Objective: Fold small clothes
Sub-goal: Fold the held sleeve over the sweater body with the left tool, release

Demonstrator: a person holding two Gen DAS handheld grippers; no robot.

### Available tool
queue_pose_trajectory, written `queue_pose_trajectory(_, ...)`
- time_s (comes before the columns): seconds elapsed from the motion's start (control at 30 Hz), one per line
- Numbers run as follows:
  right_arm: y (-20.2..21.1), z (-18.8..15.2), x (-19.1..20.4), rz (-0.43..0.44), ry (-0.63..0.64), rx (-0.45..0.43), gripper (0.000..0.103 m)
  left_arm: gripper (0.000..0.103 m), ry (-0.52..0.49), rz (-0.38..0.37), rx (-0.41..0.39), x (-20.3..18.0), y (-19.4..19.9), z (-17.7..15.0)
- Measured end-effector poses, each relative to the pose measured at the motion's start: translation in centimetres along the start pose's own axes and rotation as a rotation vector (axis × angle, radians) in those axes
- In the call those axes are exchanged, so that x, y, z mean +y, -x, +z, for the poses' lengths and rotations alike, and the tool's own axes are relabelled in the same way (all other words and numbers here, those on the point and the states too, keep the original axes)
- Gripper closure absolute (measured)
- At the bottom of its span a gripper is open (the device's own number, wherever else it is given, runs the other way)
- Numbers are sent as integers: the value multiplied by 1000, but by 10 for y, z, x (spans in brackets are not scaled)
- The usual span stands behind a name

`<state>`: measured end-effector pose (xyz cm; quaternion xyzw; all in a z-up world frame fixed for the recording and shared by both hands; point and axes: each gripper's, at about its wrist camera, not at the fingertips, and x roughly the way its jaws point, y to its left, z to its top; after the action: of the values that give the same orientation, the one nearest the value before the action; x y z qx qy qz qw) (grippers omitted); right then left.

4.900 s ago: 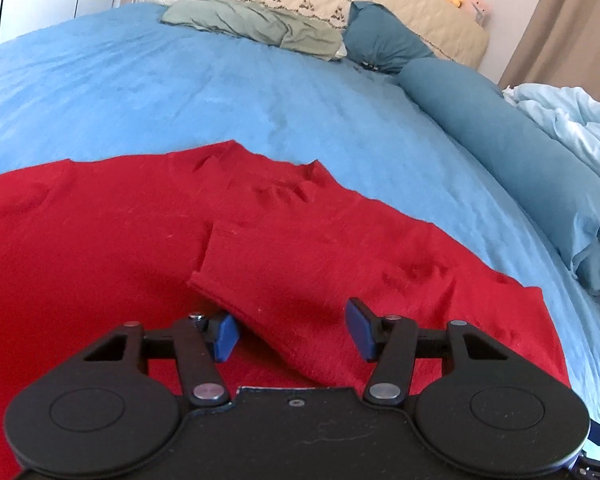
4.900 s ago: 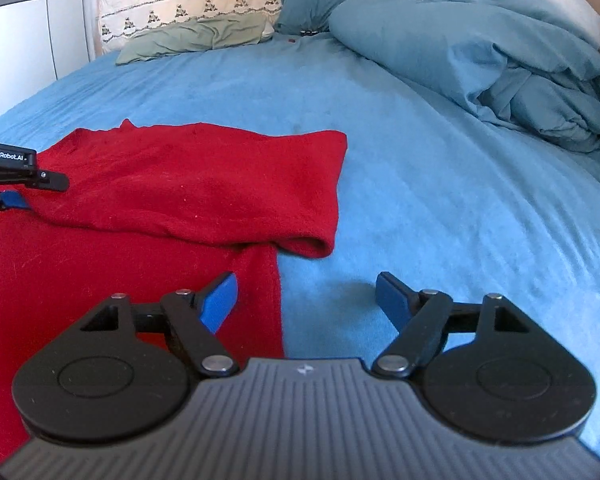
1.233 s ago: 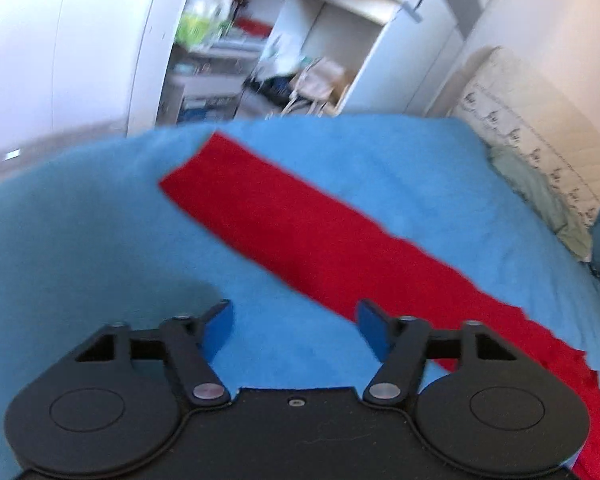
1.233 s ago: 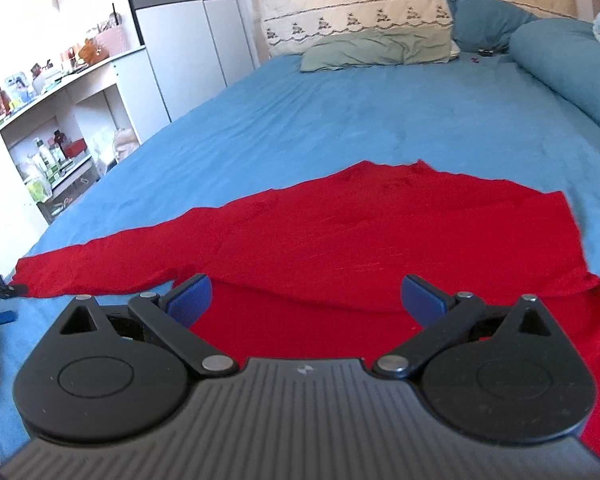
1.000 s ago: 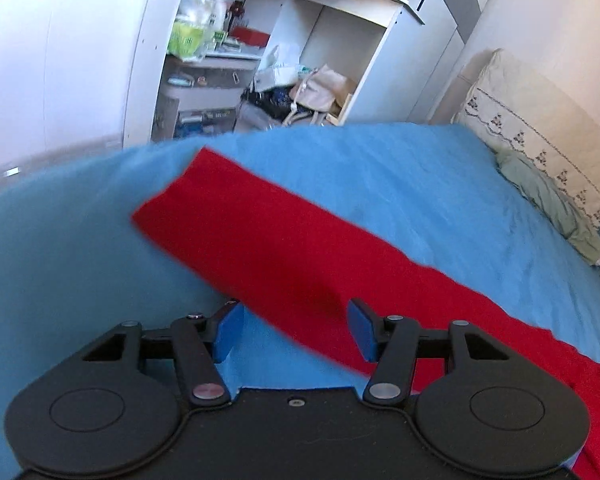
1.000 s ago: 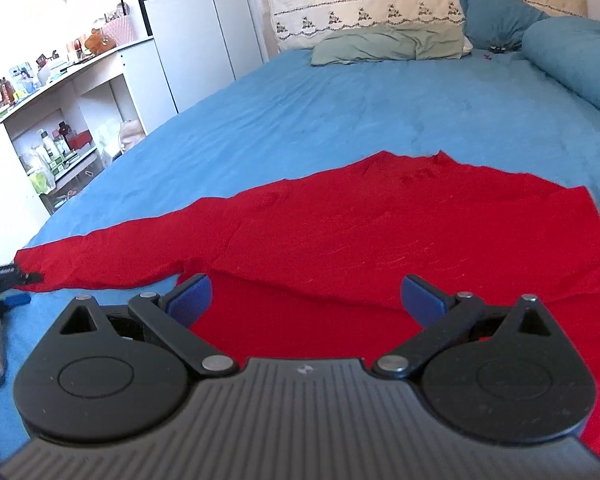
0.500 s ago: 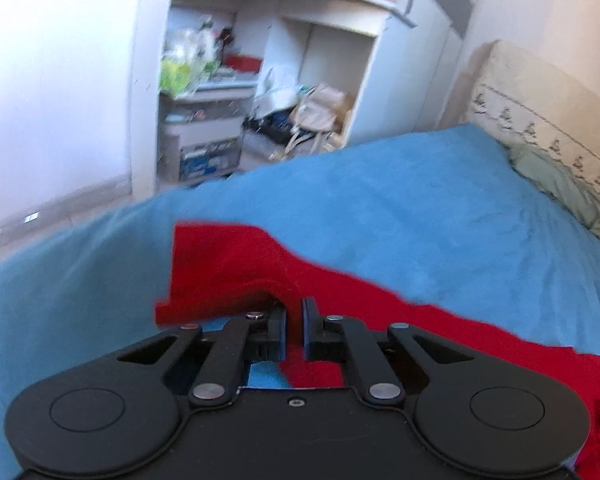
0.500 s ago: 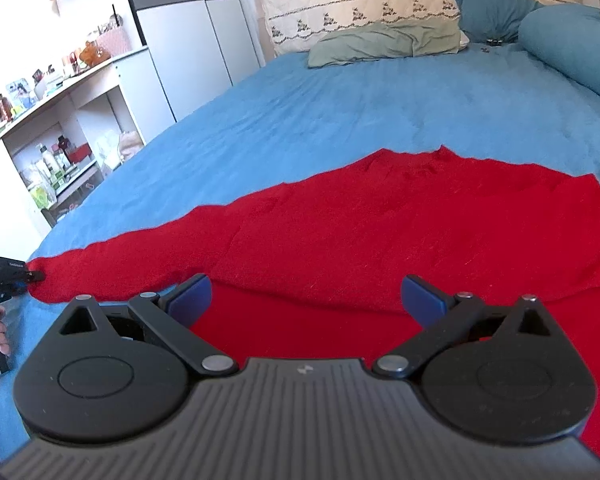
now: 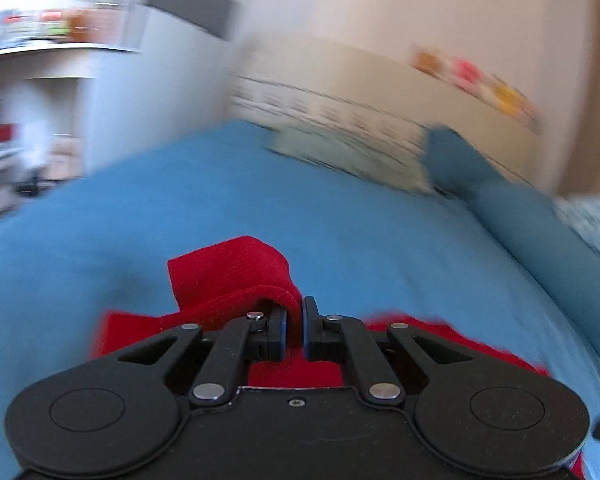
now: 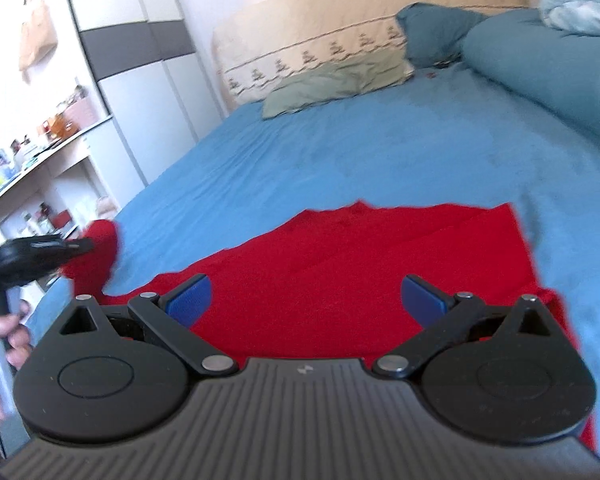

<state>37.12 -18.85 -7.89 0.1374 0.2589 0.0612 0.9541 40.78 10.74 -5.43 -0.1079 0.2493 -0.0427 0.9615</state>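
A red long-sleeved top lies spread on the blue bed sheet. My left gripper is shut on the end of its sleeve and holds it lifted above the sheet. In the right wrist view the left gripper shows at the far left with the raised sleeve end. My right gripper is open and empty, hovering over the body of the top near its lower edge.
A grey-green pillow, a dark blue pillow and a cream headboard are at the far end. A rolled blue duvet runs along the right. White shelves stand left of the bed.
My left gripper has closed on the sleeve end, lifted it off the sheet and swung it toward the top's body. The right gripper has stayed open over the top.
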Motion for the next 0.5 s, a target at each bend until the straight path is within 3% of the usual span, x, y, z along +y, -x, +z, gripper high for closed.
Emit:
queue_pose_trajectory(0.1,5,3,-20,-33,-2,6,0,96,-98,-95,72,-67,-27,-33)
queue_pose_trajectory(0.17,6,2,-32,-52,-3,16,0,96,-153,-120,136,-97,-46,-59)
queue_pose_trajectory(0.3,3,-5,-49,-71,-13,41,0,96,-231,-110,237,-118,-72,-101)
queue_pose_trajectory(0.4,0,-8,-55,-66,-23,48,0,94,-304,-107,229,-122,-69,-112)
queue_pose_trajectory(0.43,-2,-9,-56,-60,-24,49,0,91,-321,-109,229,-122,-66,-110)
queue_pose_trajectory(0.5,-5,-7,-55,-51,-20,45,0,73,-337,-121,218,-117,-58,-104)
